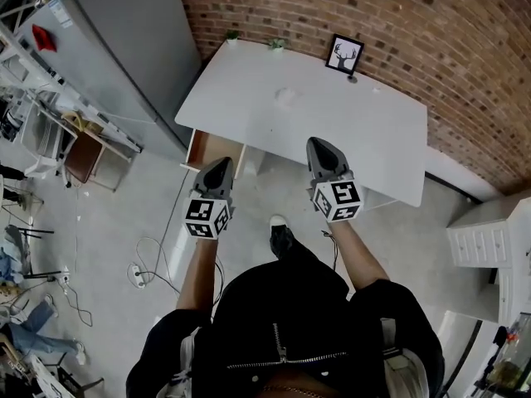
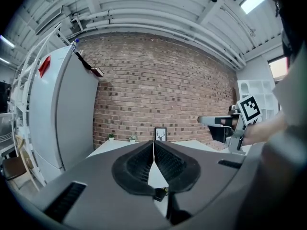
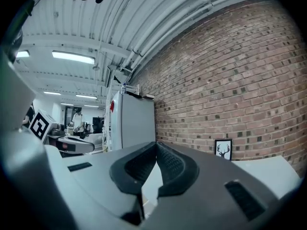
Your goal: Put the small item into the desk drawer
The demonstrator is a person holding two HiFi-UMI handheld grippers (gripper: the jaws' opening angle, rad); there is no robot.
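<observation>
On the white desk lies 1 small pale item; left hand-held gripper and right hand-held gripper closed, empty.

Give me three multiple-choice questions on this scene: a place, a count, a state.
1. Where is the framed deer picture? A on a sofa; B on the white desk, by the brick wall; C in a sink.
2. How many small plants stand on the desk? A two; B four; C none.
3. The left gripper and right gripper are: A both open; B both shut, empty; C holding cups.
B: it stands at the desk's far edge. A: two pots at one corner. B: each gripper view shows jaws together, nothing between.
</observation>
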